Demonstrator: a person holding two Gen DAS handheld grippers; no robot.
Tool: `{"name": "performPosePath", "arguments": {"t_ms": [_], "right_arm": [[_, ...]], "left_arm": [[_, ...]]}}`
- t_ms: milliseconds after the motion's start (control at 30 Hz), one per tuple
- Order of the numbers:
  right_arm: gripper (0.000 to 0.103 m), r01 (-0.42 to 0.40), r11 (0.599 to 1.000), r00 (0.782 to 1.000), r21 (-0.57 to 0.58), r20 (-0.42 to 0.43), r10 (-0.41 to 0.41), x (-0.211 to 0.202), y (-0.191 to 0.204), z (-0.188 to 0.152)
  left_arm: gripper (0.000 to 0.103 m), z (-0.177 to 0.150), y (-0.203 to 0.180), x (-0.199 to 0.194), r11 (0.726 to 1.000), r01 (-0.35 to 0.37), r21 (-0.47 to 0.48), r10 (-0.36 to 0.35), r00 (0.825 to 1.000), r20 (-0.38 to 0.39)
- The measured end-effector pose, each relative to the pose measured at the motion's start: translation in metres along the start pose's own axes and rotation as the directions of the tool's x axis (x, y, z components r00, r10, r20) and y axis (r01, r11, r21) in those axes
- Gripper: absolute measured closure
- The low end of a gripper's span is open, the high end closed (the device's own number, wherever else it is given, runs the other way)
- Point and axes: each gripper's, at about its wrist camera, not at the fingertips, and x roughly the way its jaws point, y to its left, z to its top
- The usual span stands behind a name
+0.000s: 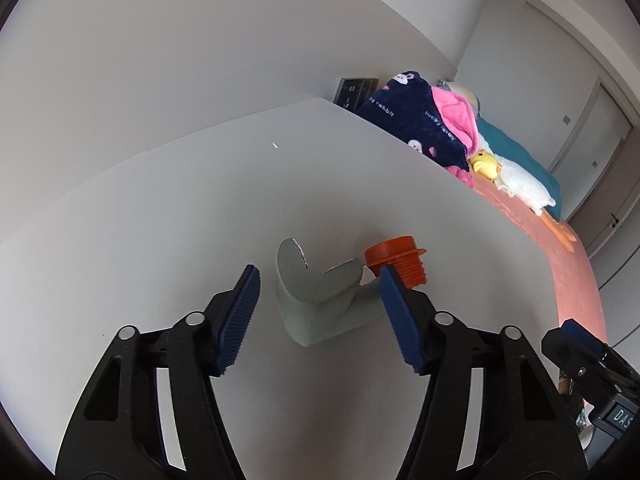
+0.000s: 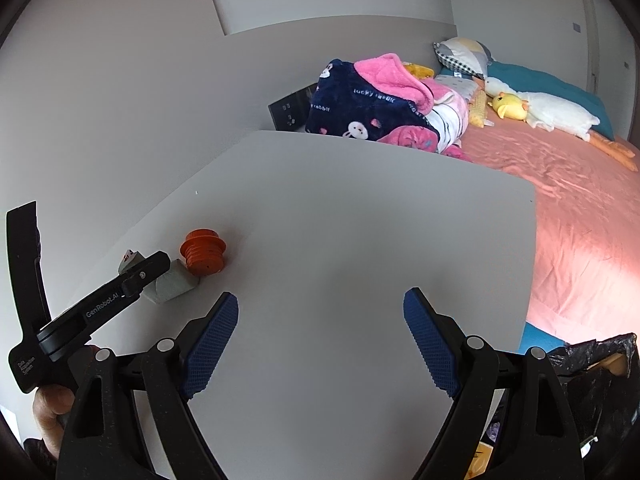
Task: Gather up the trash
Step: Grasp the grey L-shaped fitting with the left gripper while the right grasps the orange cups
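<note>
Two pieces of trash: a torn grey carton piece [image 1: 316,300] and an orange threaded cap [image 1: 396,262], both on the white table [image 1: 160,220], lower centre of the left wrist view, left of centre in the right wrist view.
Carton piece: bent, hollow, ripped at its upper edges; probably light and soft, so it should crush under a firm squeeze.
Where to take it: across the thicker folded lower body, not the thin torn flaps.
Cap: touching or just beside the carton's right side; looks rigid, ribbed, light, and may roll if nudged.
Left gripper [image 1: 320,312]: fingers part spread, straddling the carton, pads not pressing it.
Right gripper [image 2: 320,340]: fingers spread wide over bare table, nothing between them.
Black bag [image 2: 600,368]: lower right of the right wrist view, likely the destination.
</note>
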Motion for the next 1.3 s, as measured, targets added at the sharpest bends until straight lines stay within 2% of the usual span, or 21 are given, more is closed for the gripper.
{"name": "performPosePath", "arguments": {"t_ms": [133, 167, 400, 633, 700, 833, 933, 1033, 1133, 1233, 1300], "right_arm": [[0.018, -0.008, 1.000, 1.000, -0.029, -0.006, 0.008, 0.007, 0.013, 0.003], [0.018, -0.010, 0.999, 1.000, -0.035, -0.008, 0.010, 0.009, 0.016, 0.004], [0.018, -0.031, 0.996, 0.999, -0.081, -0.027, 0.029, 0.027, 0.042, 0.007], [0.018, -0.064, 0.992, 0.996, -0.112, -0.066, 0.057, 0.050, 0.066, 0.012], [0.018, -0.072, 0.989, 0.995, -0.129, -0.076, 0.062, 0.056, 0.075, 0.013], [0.019, -0.081, 0.985, 0.993, -0.150, -0.094, 0.068, 0.069, 0.091, 0.016], [0.023, -0.086, 0.985, 0.991, -0.153, -0.110, 0.069, 0.079, 0.099, 0.019], [0.032, -0.086, 0.984, 0.989, -0.154, -0.129, 0.066, 0.089, 0.108, 0.022], [0.042, -0.082, 0.984, 0.986, -0.156, -0.154, 0.058, 0.097, 0.113, 0.021], [0.056, -0.073, 0.984, 0.987, -0.162, -0.151, 0.048, 0.099, 0.115, 0.019], [0.056, -0.065, 0.985, 0.988, -0.161, -0.147, 0.042, 0.099, 0.114, 0.019]], "left_arm": [[0.058, 0.002, 0.002, 0.001, 1.000, 0.013, -0.008, -0.013, 1.000, 0.011], [0.064, 0.003, 0.003, 0.000, 1.000, 0.011, -0.010, -0.010, 1.000, 0.018], [0.067, 0.007, 0.014, -0.010, 0.998, -0.027, -0.052, 0.031, 0.995, 0.093], [0.067, 0.012, 0.026, -0.030, 0.990, -0.104, -0.095, 0.123, 0.969, 0.213], [0.067, 0.012, 0.030, -0.032, 0.986, -0.133, -0.104, 0.154, 0.962, 0.227], [0.067, 0.014, 0.040, -0.031, 0.982, -0.133, -0.136, 0.161, 0.962, 0.219], [0.067, 0.015, 0.047, -0.033, 0.977, -0.140, -0.161, 0.174, 0.959, 0.222], [0.067, 0.015, 0.051, -0.033, 0.975, -0.138, -0.172, 0.175, 0.960, 0.219], [0.067, 0.016, 0.053, -0.032, 0.975, -0.132, -0.176, 0.168, 0.962, 0.213], [0.067, 0.017, 0.053, -0.031, 0.976, -0.126, -0.177, 0.163, 0.965, 0.207], [0.067, 0.016, 0.052, -0.032, 0.976, -0.129, -0.176, 0.165, 0.964, 0.209]]}}
